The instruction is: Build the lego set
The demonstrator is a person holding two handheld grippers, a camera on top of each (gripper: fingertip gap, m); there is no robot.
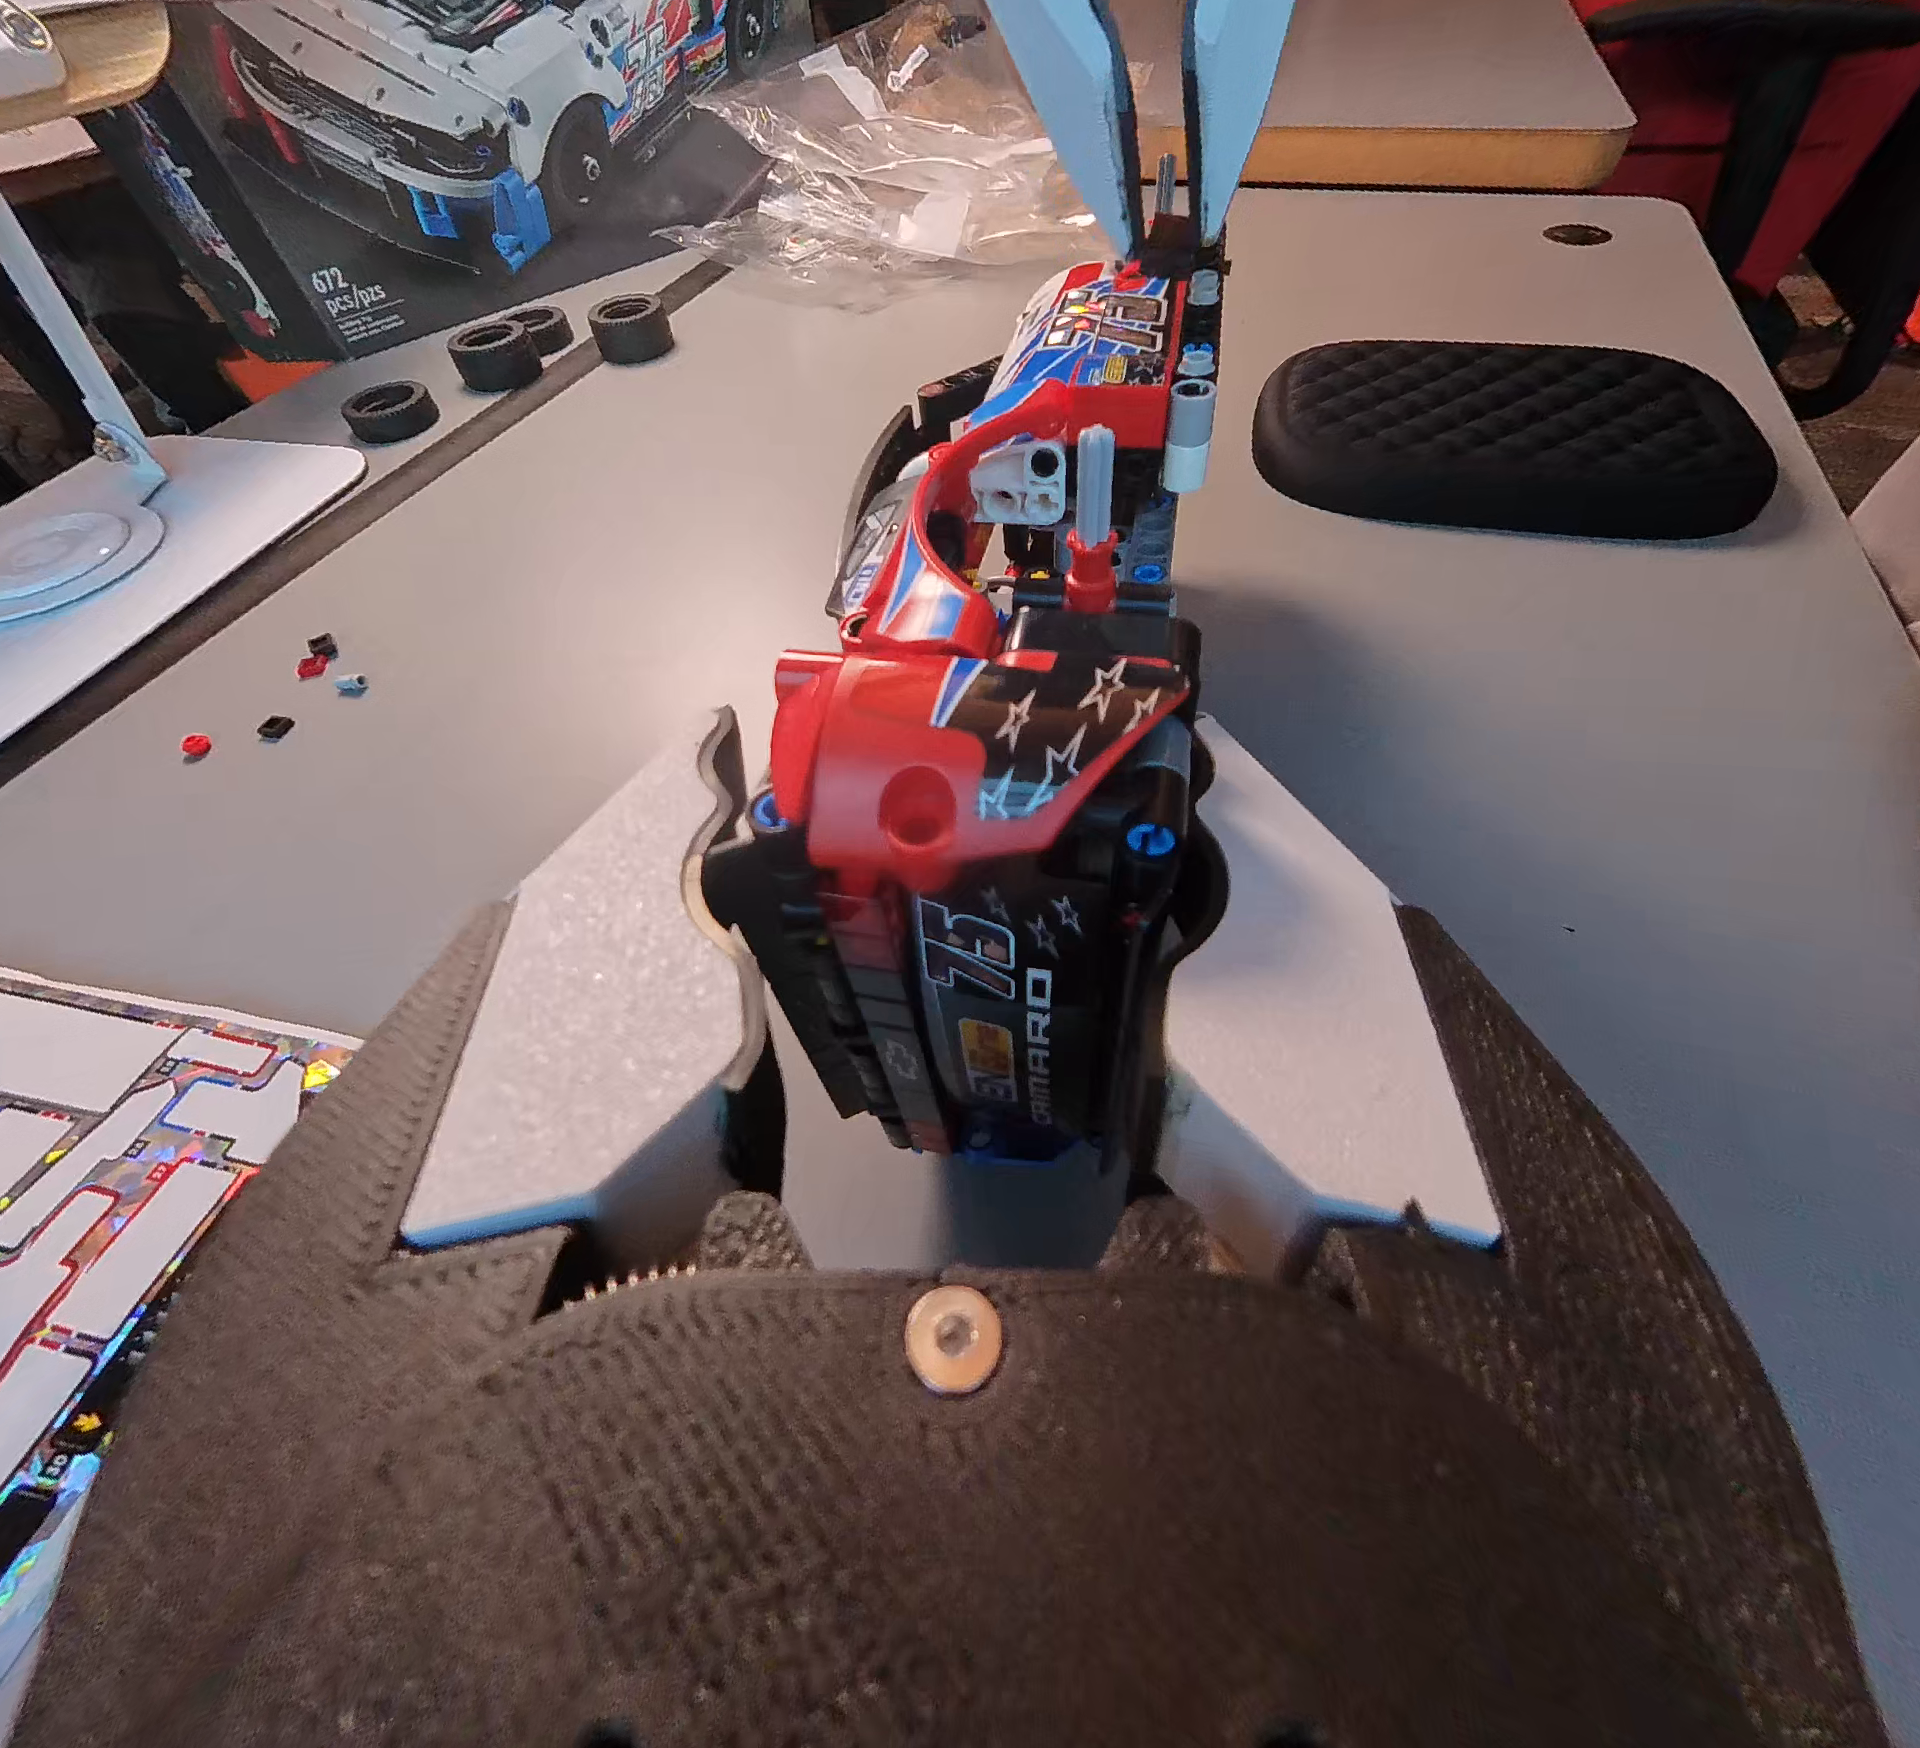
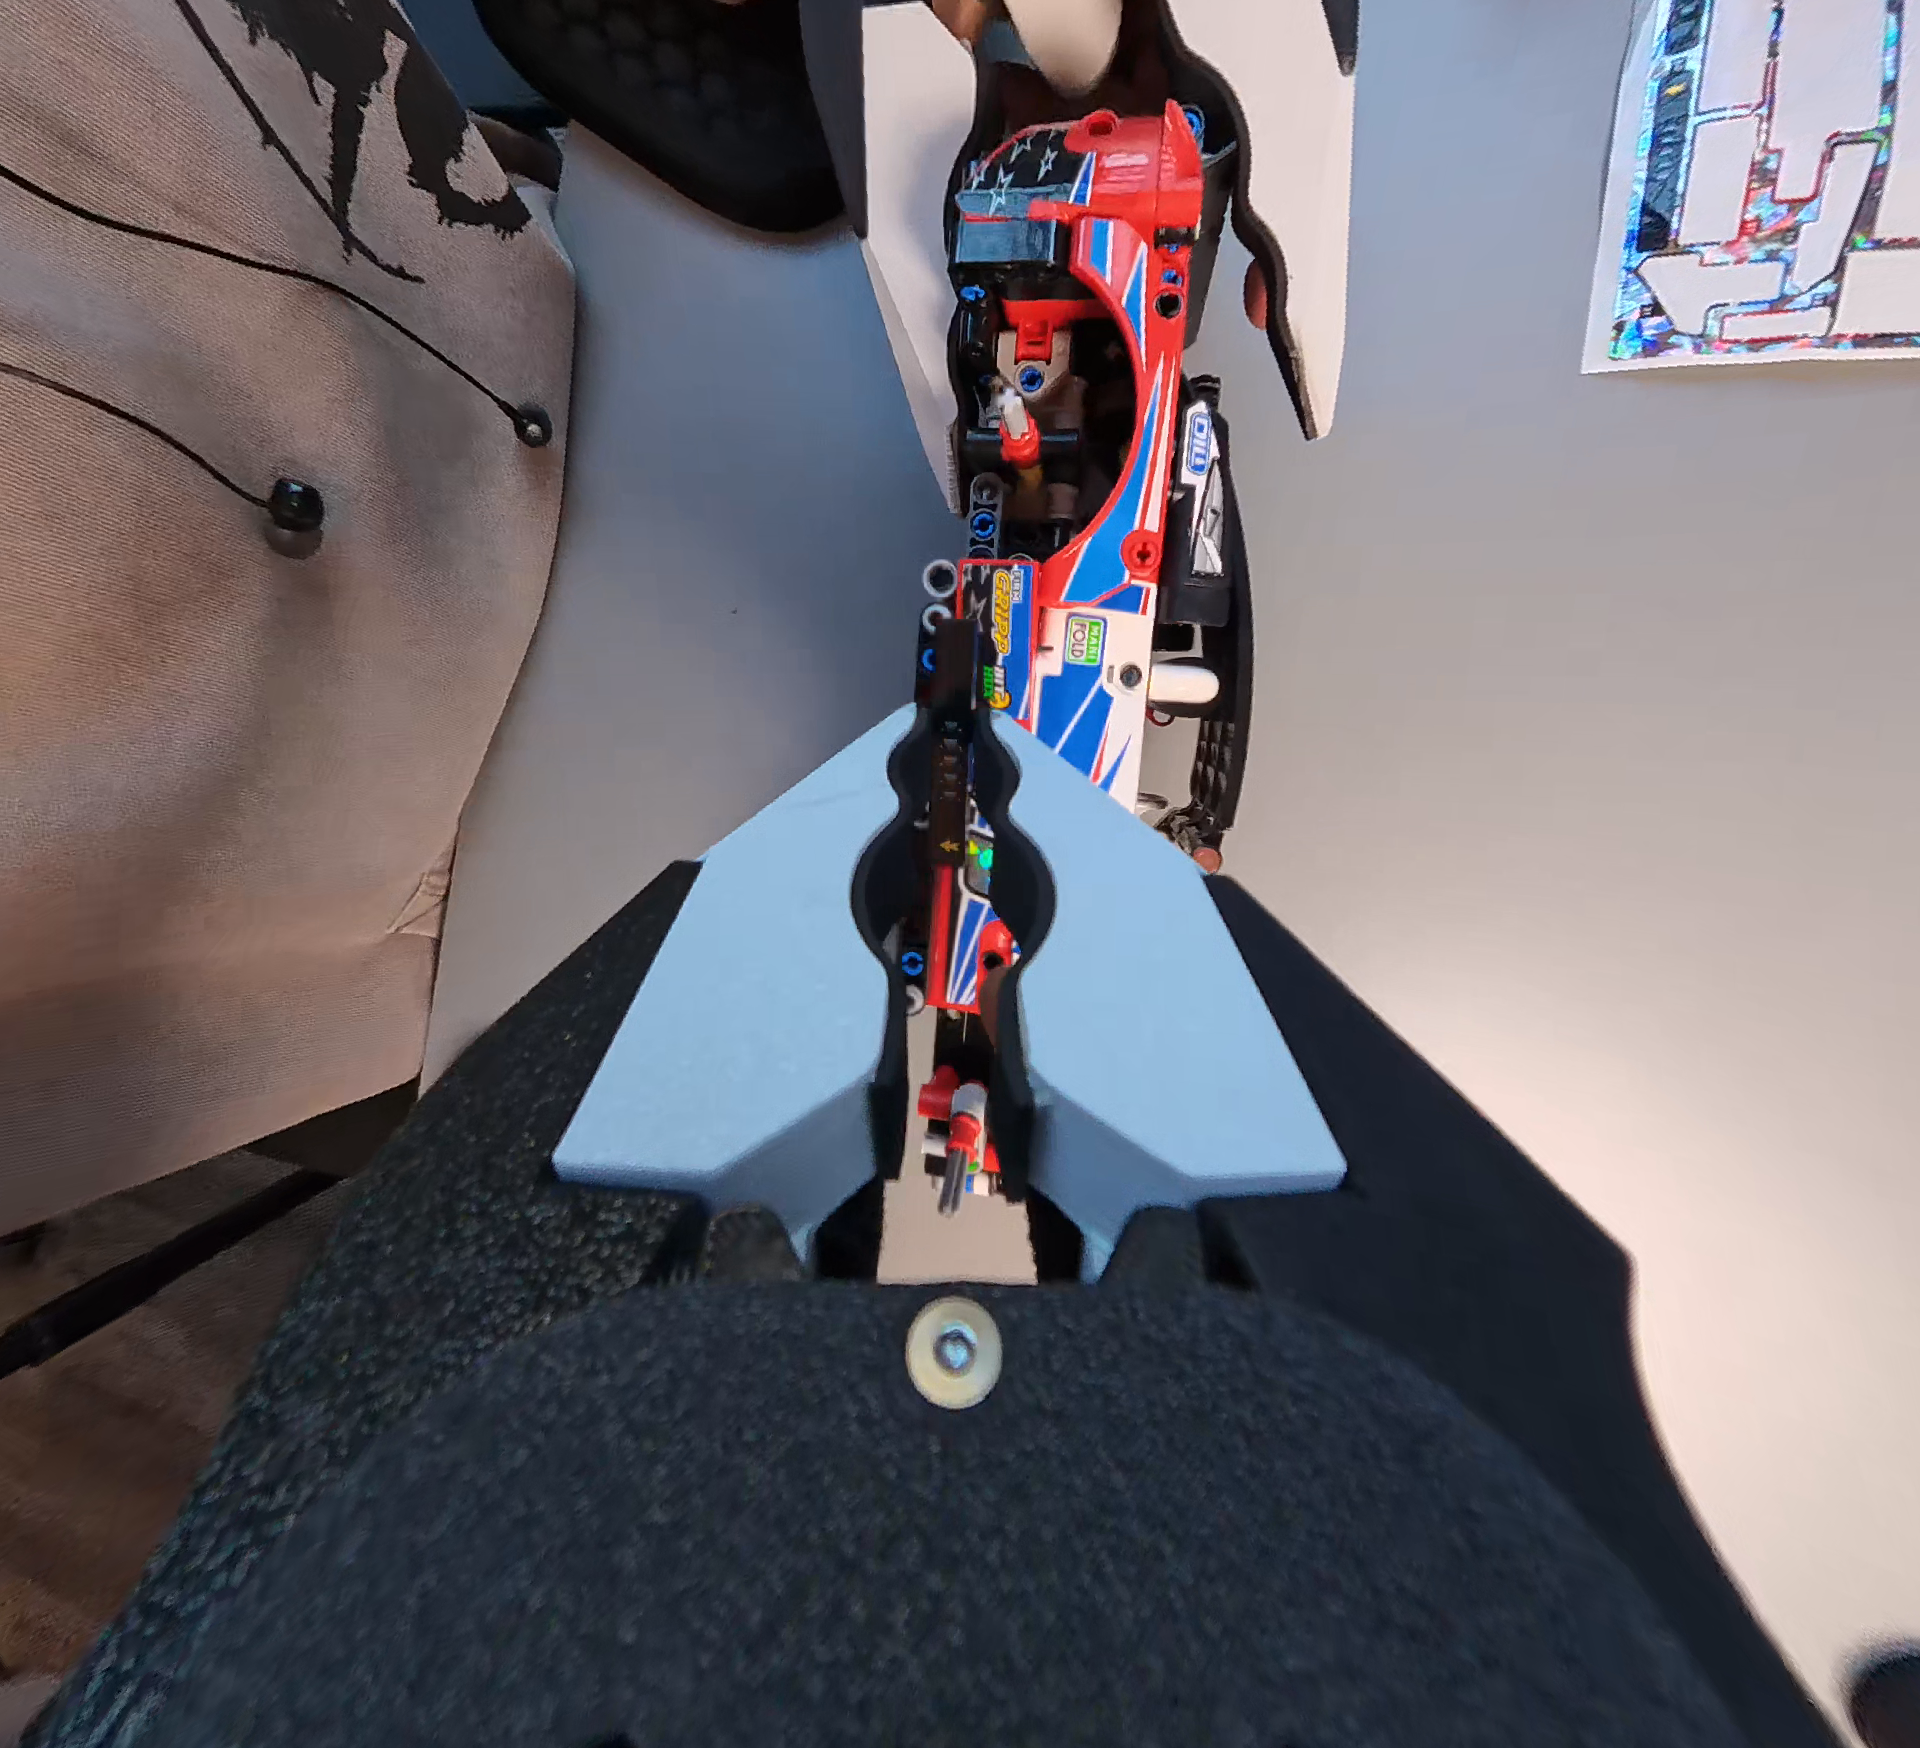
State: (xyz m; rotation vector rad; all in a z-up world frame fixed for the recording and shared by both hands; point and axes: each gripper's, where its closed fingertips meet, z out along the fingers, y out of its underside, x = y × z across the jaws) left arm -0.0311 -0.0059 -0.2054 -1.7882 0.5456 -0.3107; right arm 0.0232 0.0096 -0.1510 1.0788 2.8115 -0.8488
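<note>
Lego car body point(image 1: 997, 763) lies lengthwise toward 12 o'clock; left gripper point(image 1: 961, 867) clamps the near end, right gripper point(image 2: 951, 825) pinches the far end narrowly.

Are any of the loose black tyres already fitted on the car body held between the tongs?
No: four black tyres lie loose on the table, away from the car body.

Red-blue-black car point(image 1: 997, 763) (white stars); grey table point(image 1: 1455, 763).

Glossy plastic car model point(image 1: 997, 763) held between matt, grainy jaws over a smooth matt table point(image 1: 1455, 763).
</note>
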